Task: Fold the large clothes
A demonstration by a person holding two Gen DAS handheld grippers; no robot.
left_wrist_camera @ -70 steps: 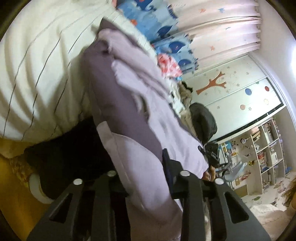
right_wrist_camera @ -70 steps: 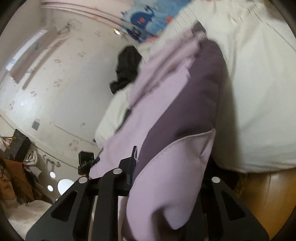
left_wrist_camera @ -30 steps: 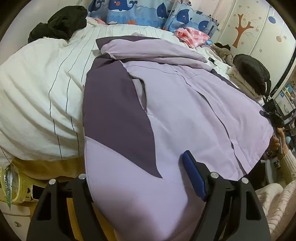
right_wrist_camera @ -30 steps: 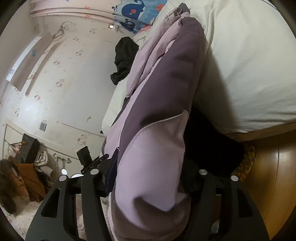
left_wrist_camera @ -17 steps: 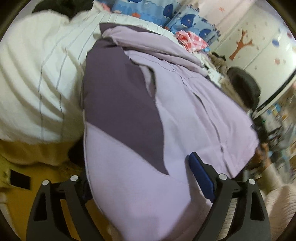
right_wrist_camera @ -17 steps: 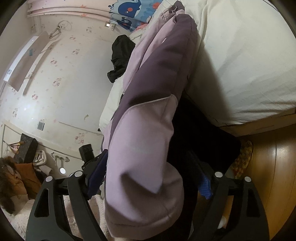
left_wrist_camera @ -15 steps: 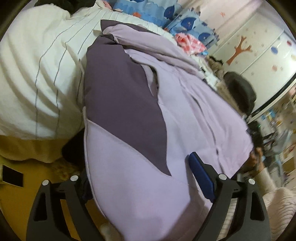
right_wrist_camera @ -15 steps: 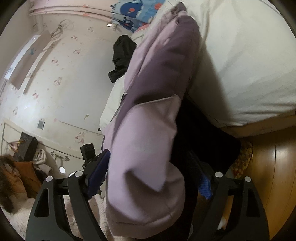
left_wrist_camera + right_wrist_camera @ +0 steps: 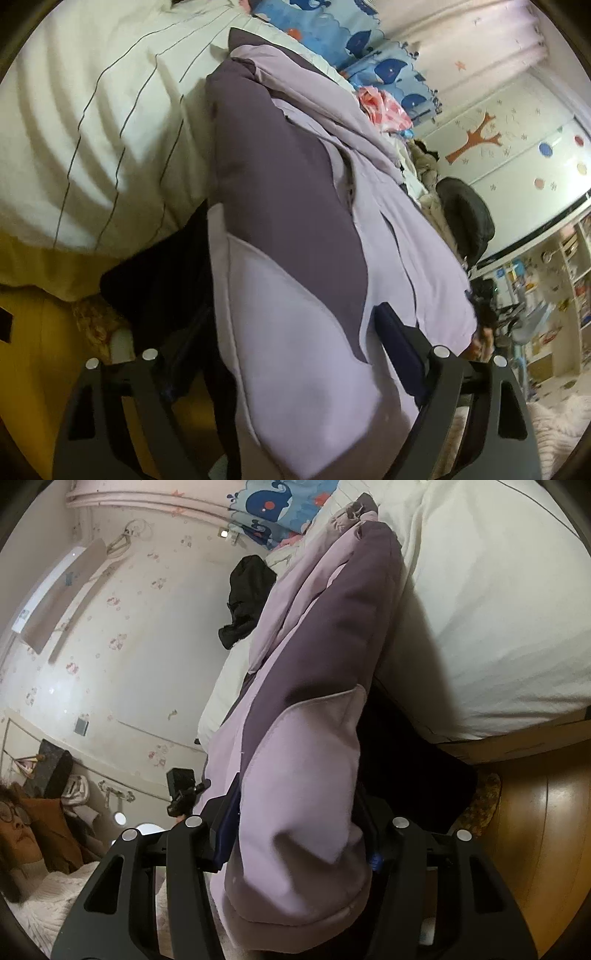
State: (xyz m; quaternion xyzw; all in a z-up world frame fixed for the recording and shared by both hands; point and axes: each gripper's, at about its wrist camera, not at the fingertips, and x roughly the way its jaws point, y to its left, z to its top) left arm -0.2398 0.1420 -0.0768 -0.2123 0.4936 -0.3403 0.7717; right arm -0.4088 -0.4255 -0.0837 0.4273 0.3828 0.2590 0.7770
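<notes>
- Clearly the left tool (image 9: pixel 295 354) has its jaws set apart on either side of a thick wad of the lilac-and-purple jacket (image 9: pixel 295 206); cloth fills the gap, but I cannot tell whether the pads truly bite it.
- The right tool (image 9: pixel 295 834) looks much the same at the jacket's other near corner: a rolled hem bulges between its jaws, and a firm pinch cannot be confirmed.
- Both tools sit low at the near edge of the bed (image 9: pixel 92 129), pointing up and along the garment towards the far pillows (image 9: pixel 354 40). In the left wrist view the right tool's hand shows small at the jacket's right corner; in the right wrist view the left one shows at its left corner.
- The jacket lies lengthwise on the white striped duvet, its near hem hanging past the bed edge into the tools, its far end bunched towards the whale-print pillows.
- Risk, as I judge it: the padded cloth is bulky and smooth, so a shallow hold could slip as the hem is lifted, and one corner would drop towards the wooden floor (image 9: pixel 535 812).
- A second risk: uneven lifting by the two hands would skew the fold, and the loose sleeve lying on top could slide off to one side.
- A dark garment (image 9: pixel 247 598) lies far off on the bed, well apart from the work.
</notes>
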